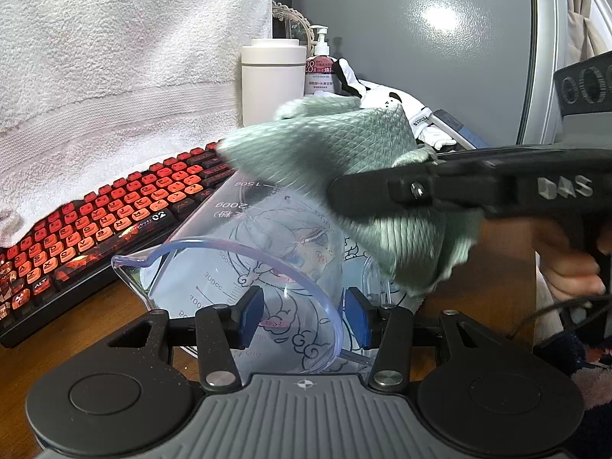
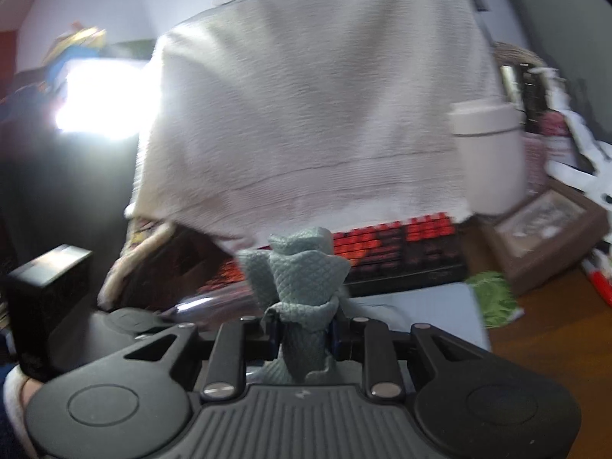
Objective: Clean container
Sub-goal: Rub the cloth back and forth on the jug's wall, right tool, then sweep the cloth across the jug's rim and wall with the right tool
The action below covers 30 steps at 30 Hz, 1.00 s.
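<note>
Right hand-held gripper clamped on green cloth.

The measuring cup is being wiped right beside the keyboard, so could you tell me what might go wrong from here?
1. The left gripper pinches only the rim of the clear, tilted measuring cup; a hard wipe might twist it loose.
2. The keyboard lies close beside the cup, so any drips or a dropped cup could reach it.
3. The cloth is bunched in the right gripper and may slip out.

Grey-green waffle-weave cloth, clear container with line drawings, red-orange keyboard, seemingly white towel.
</note>
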Motion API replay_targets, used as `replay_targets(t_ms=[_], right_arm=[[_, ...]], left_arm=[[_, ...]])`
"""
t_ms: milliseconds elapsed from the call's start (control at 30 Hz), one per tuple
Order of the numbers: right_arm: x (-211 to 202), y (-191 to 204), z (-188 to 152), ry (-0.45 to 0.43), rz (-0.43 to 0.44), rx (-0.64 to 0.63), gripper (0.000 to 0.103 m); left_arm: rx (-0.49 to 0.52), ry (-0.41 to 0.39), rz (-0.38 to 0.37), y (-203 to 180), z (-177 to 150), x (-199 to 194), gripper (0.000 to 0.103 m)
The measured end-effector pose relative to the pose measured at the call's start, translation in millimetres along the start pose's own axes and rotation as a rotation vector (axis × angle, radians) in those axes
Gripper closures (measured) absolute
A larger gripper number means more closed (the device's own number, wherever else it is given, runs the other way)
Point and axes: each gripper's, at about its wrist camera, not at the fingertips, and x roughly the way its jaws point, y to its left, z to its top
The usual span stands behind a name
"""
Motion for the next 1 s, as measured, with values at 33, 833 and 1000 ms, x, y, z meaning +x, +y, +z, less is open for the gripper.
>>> replay_targets(t_ms=[33,833,1000], right_arm=[[0,7,0,0.003,0.018,-0.018,0.080],[0,-16,6,-0.019,-0.063,0.047,0.080],[2,1,5,0.000,-0.024,0.015,0.080]], left_arm=[[0.001,0.000,0.001,0,0,0,0.056],[0.001,0.000,0.002,0,0,1,0.056],[0.002,0.000,0.002,-1,0,0,0.056]])
